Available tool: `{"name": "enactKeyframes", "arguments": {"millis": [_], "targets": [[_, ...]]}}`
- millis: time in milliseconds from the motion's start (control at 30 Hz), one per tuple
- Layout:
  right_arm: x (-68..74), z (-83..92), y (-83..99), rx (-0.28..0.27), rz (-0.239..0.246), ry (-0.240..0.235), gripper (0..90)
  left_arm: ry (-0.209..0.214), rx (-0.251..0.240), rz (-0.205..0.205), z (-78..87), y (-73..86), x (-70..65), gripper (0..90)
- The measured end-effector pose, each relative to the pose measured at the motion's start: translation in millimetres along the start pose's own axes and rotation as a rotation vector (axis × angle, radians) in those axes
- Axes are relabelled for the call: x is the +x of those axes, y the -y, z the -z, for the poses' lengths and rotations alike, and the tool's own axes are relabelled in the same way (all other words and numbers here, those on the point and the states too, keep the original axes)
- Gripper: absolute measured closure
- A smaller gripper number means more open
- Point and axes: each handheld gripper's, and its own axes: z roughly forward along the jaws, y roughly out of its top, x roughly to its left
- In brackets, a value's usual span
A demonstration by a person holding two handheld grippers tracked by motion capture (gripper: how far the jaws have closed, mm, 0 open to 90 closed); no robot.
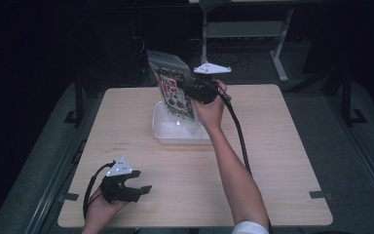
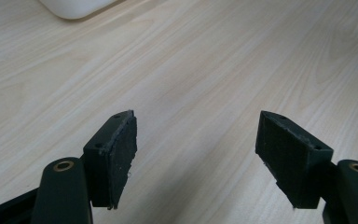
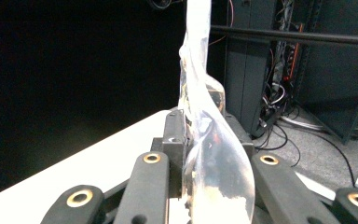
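Bag held over the tray, middle of the frame

The right tongs (image 1: 187, 90) pinch a clear printed bag (image 1: 173, 87) upright above the white tray (image 1: 177, 132) – tray near the bench's (image 1: 272, 161) far edge, open wood all round. At lower left the left tongs (image 1: 143, 185) rest spread, nothing between them – near the front edge.

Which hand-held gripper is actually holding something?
The right hand-held gripper: its jaws are clamped on the clear printed bag above the white tray. The left hand-held gripper sits open over bare table.
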Motion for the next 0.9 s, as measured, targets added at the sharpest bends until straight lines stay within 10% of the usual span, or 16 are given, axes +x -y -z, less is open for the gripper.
{"name": "enactKeyframes", "arguments": {"millis": [467,900], "targets": [[-10.1,-6.0,34.2,-0.007,-0.044,-0.008,72.3,0.000,0.000,0.006,1.0,0.6,1.1,28.3],[-7.3,6.7,31.6,0.154,0.040,-0.094,73.1,0.002,0.001,0.015,1.8,1.3,2.4,28.2]]}}
